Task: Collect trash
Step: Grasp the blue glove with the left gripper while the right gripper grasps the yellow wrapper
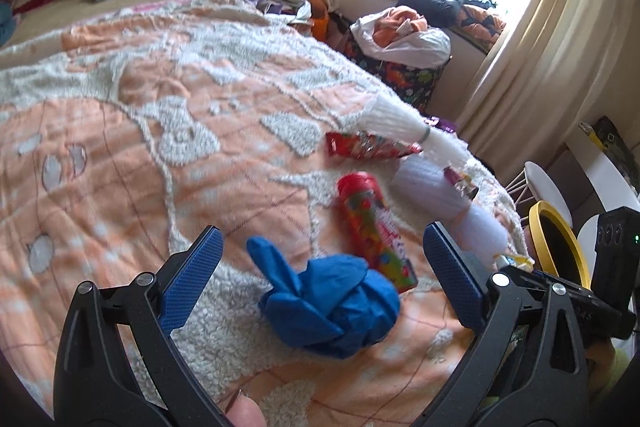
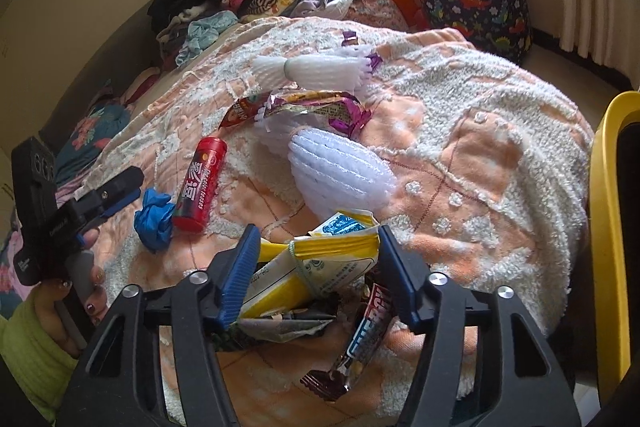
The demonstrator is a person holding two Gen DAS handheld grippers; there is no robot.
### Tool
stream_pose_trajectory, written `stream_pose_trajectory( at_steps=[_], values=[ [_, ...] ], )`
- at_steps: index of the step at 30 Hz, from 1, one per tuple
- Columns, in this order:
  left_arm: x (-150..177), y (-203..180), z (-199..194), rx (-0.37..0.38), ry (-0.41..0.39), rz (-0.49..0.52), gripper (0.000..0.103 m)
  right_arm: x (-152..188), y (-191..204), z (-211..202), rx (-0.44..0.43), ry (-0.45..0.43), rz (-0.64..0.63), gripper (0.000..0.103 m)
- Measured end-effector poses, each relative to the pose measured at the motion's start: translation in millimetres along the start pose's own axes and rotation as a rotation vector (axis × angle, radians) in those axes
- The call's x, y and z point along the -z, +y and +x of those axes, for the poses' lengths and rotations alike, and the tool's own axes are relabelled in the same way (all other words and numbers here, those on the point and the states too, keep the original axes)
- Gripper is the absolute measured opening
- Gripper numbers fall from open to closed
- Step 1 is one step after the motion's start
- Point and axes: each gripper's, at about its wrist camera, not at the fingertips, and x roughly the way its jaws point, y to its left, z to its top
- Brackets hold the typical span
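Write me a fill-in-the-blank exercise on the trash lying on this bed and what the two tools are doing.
1. The crumpled glove lying between the open fingers of the left tool is ____ in colour.
2. The right tool is closed on a bundle of wrappers, the uppermost one yellow and ____.
3. The red candy tube lies on its ____ on the blanket, beside the glove.
4. The rim of the bin at the bed's edge is ____.

Missing words: blue; white; side; yellow

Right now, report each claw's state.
Left claw: open, holding nothing, above the blue glove.
Right claw: closed on the yellow-and-white wrapper.
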Motion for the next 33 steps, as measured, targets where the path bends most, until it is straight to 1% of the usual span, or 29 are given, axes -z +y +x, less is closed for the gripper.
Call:
stream_pose_trajectory(
  at_steps=[1,2,4,6,8,9,11,12,14,15,17,20,23,27,33],
  values=[
    [1.3,1.1,2.0,0.006,0.014,-0.007,0.089,-1.0,0.8,-0.1,0.001,-0.004,-0.002,0.045],
    [2.7,2.2,4.1,0.012,0.027,-0.014,0.084,-1.8,1.6,-1.4,0.001,-0.01,-0.005,0.04],
    [6.8,4.8,6.6,0.017,0.053,-0.025,0.077,-3.3,2.5,-5.4,-0.009,-0.027,-0.008,0.037],
    [9.3,7.0,9.1,0.018,0.077,-0.036,0.072,-4.2,5.0,-9.0,-0.004,-0.038,-0.019,0.037],
    [13.0,8.2,11.0,0.025,0.099,-0.045,0.063,-3.3,7.3,-12.1,0.006,-0.05,-0.032,0.037],
    [14.5,7.5,11.4,0.024,0.105,-0.043,0.062,-2.8,8.3,-14.0,0.005,-0.057,-0.033,0.037],
    [17.2,3.8,10.6,0.023,0.115,-0.03,0.053,-2.5,9.2,-17.6,0.004,-0.067,-0.03,0.037],
    [17.5,2.4,10.6,0.024,0.119,-0.023,0.051,-2.6,9.9,-20.2,0.005,-0.075,-0.029,0.037],
    [18.6,-0.5,9.9,0.028,0.122,-0.01,0.038,-3.4,11.2,-26.0,0.002,-0.093,-0.026,0.036],
    [19.0,-2.0,9.0,0.033,0.121,-0.004,0.034,-4.0,10.7,-29.6,0.003,-0.105,-0.025,0.036],
    [16.7,-4.5,9.3,0.043,0.115,0.008,0.022,-5.7,10.4,-36.6,0.006,-0.128,-0.023,0.036],
    [14.0,-13.1,6.3,0.059,0.096,0.038,0.015,-9.0,10.8,-45.8,0.017,-0.163,-0.018,0.036],
    [10.7,-23.2,-1.7,0.075,0.058,0.075,0.012,-11.1,7.3,-56.8,0.03,-0.196,-0.014,0.036],
    [4.5,-31.0,-11.0,0.095,0.023,0.079,0.011,-12.5,-1.1,-66.9,0.042,-0.22,0.002,0.036],
    [-3.6,-49.6,-16.3,0.131,0.003,0.087,0.011,-12.5,-13.0,-83.5,0.054,-0.26,0.03,0.036]
  ],
)
